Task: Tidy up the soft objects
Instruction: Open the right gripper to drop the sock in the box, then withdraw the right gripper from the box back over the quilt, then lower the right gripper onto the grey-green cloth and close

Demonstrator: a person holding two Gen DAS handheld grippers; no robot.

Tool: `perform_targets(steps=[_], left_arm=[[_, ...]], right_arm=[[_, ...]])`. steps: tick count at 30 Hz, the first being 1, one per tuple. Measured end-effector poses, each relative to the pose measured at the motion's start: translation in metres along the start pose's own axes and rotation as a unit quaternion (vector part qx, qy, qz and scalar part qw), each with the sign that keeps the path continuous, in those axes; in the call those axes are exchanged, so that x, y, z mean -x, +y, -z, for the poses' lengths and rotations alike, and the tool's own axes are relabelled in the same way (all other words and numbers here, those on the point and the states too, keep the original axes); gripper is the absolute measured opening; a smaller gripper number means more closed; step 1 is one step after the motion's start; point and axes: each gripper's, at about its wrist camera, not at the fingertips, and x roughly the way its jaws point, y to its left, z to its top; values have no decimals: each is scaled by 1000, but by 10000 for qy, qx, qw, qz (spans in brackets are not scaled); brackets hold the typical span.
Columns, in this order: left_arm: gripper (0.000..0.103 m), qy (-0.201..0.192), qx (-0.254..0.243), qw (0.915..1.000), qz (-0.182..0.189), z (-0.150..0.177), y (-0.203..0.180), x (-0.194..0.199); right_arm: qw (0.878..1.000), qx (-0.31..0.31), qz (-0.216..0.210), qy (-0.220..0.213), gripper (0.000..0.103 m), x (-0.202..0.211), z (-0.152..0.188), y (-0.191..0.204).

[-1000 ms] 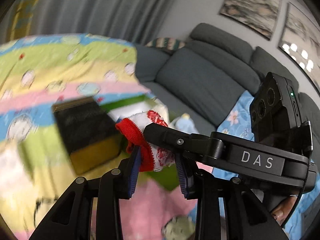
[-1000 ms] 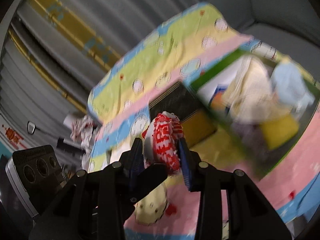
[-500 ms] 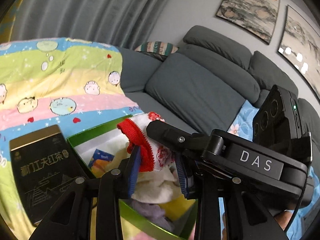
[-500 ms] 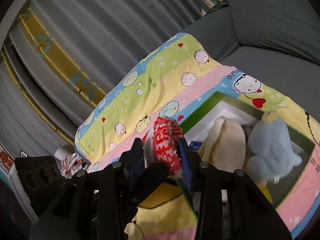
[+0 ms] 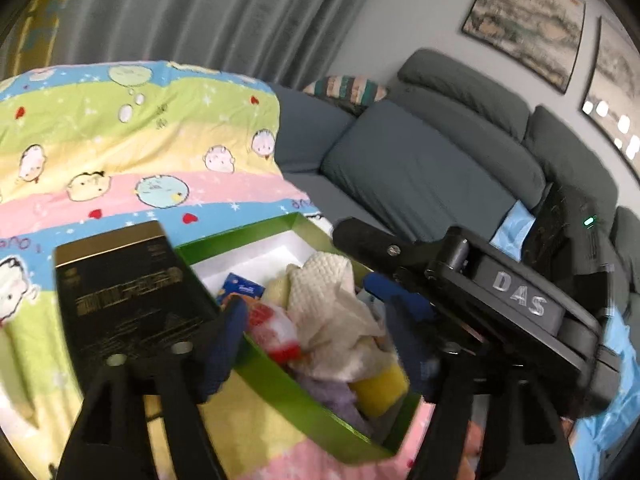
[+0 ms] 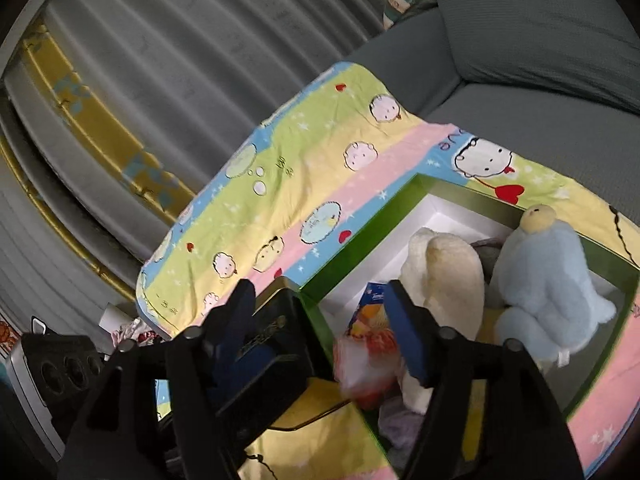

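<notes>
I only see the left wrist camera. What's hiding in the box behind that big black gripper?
Observer: A light blue plush, sitting in the green box.
Operator: Is it all blue?
Observer: No, it has a pale yellow head.
Operator: Is the right gripper squeezing the sock?
Observer: No. The right gripper has just been opening its jaws. The sock is between them and looks loose, over the box.
</notes>
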Motion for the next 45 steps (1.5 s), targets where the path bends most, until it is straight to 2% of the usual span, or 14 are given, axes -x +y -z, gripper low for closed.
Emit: perform_targets(steps=[3,8,12,15,18,23,26,28,31,32,35,40,43,45], left_arm=[[80,-121,55,9999,-110,7,10,37],[85,-237,344,9966,-710,17,41,94],[86,-231,543,9867,-1511,27,66,133],[86,-262,634,9749,-2120,37,84,163],[86,-233,946,9584,-2682,58,113,195],[86,24,1913,9269,-3230,112,182,232],[86,-17,2620,9038,-3385,141,223,249],[86,-42,2888,8956,-3384,153,239,256],[86,-20,3257,8848,-3333,165,253,261],[86,-44,3313,8825,-3339,166,257,264],[86,-138,3461,8728,-3440,169,262,273],[86,-99,3446,8673,-3592,171,267,278],[86,-135,3507,8691,-3485,172,269,281],[86,-151,3533,8715,-3398,172,269,282]], right_arm=[[10000,56,37,-35,77,13,10,7],[9987,420,279,79,79,25,33,33],[9969,655,267,335,79,21,52,62],[9950,779,-47,629,80,15,69,87],[9895,1029,-207,997,82,3,92,118],[9672,1660,-491,1859,81,-31,140,176],[9549,1958,-527,2168,81,-56,166,209],[9461,2083,-590,2410,78,-74,182,228],[9281,2404,-572,2786,65,-111,208,262],[9237,2534,-510,2827,60,-120,214,272],[9130,2986,-386,2753,58,-149,228,301],[8941,3418,-259,2883,56,-194,249,328],[8813,3641,21,3014,43,-220,263,331],[8825,3629,144,2987,34,-226,266,329]])
